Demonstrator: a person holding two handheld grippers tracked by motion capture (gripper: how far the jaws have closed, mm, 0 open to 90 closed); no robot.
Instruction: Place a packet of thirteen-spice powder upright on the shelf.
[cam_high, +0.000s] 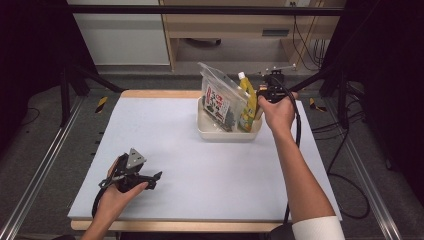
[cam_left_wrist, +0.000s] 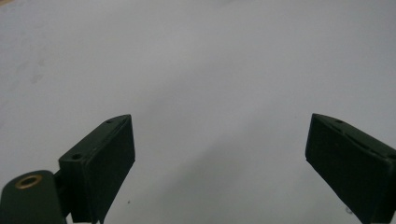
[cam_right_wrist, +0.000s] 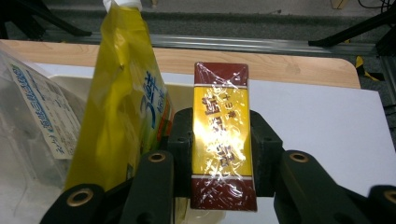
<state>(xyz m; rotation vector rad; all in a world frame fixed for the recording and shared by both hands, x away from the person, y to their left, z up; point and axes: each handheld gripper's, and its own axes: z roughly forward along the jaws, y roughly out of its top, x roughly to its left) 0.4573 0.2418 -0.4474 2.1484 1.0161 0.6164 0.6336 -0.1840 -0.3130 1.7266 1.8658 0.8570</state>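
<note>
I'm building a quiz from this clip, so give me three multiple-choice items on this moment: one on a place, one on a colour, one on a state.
1. Where is the white tub?
A. near the table's far edge
B. at the near left corner
C. on the floor

2. What colour is the middle band of the box in the right gripper?
A. blue
B. yellow
C. green

3. How does the left gripper stand?
A. shut on a pouch
B. shut on a box
C. open, holding nothing

Answers: 1 A, the high view shows it far from the person; 2 B, yellow between dark red ends; 3 C, its jaws stand apart over the bare table.
</note>
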